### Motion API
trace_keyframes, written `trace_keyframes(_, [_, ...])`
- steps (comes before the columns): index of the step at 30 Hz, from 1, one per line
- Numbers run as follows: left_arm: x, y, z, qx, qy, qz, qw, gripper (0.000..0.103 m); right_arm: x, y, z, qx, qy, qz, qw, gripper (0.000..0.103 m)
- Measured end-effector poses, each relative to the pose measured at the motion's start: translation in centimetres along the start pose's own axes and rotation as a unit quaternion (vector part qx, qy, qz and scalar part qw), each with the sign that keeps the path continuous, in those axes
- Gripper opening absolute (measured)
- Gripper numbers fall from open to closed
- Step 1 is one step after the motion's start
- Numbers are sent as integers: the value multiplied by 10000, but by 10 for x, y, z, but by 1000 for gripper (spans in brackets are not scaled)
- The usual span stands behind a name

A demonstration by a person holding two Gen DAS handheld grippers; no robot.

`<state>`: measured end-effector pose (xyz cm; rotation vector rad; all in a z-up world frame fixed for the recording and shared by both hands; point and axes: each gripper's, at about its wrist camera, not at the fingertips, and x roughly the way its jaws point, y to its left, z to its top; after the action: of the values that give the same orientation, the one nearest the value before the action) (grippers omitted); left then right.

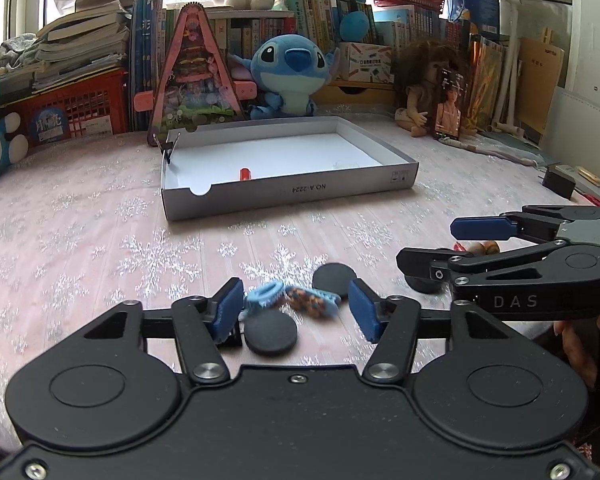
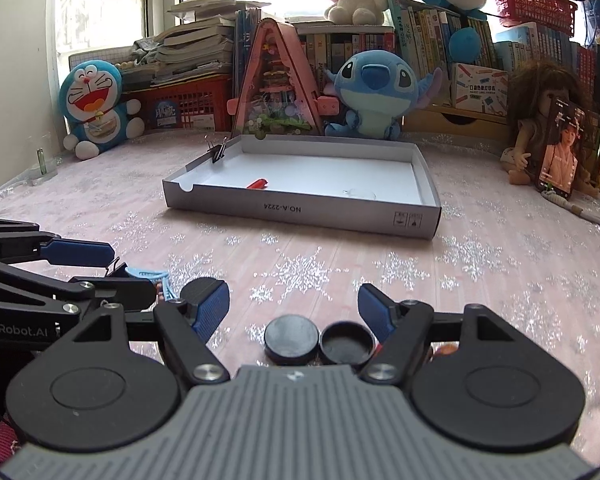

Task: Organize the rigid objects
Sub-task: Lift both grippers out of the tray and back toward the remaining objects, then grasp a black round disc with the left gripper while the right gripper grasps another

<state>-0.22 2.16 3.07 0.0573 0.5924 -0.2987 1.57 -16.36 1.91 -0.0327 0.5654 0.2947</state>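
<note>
The left gripper point(image 1: 296, 306) is sitting low and near, its two blue-padded fingers point(image 1: 229, 308) spread wide apart and pointing toward the far side. The right gripper point(image 2: 294, 312) is sitting just to its right, also low, with its fingers point(image 2: 374, 312) spread wide. In the left wrist view, the right gripper is reaching in sideways from the right edge, a bit of the person's hand point(image 1: 576, 344) showing behind it.

Bare cloth point(image 2: 340, 256) lies open up to the tray point(image 2: 300, 210); plush toys point(image 2: 374, 92) crowd behind it.
</note>
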Motion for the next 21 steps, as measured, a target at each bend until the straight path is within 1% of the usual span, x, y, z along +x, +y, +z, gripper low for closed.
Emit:
trace_keyframes(1, [-2,-1,-2,33,-17,32,10000,49,-1,1,-2,12,5,4,10000,81])
trace_keyframes(3, [-5,-3,-4,66,-34,66,10000,47,-3,2,-5,-1,8,7,10000,81])
trace_keyframes(7, [-12,-3,-9,-34,3,-29,10000,43,-8,6,-10,-100,-41,6,9999,81])
trace_keyframes(11, [-18,-8,-13,47,11,-115,9999,43,-13,10,-14,-136,-70,111,9998,81])
trace_keyframes(14, [-15,-10,-17,43,73,-75,9999,42,-14,13,-17,-122,-58,191,9997,80])
trace_keyframes(21, [-3,0,-23,-294,290,49,9991,37,-12,13,-21,-30,22,208,9998,73])
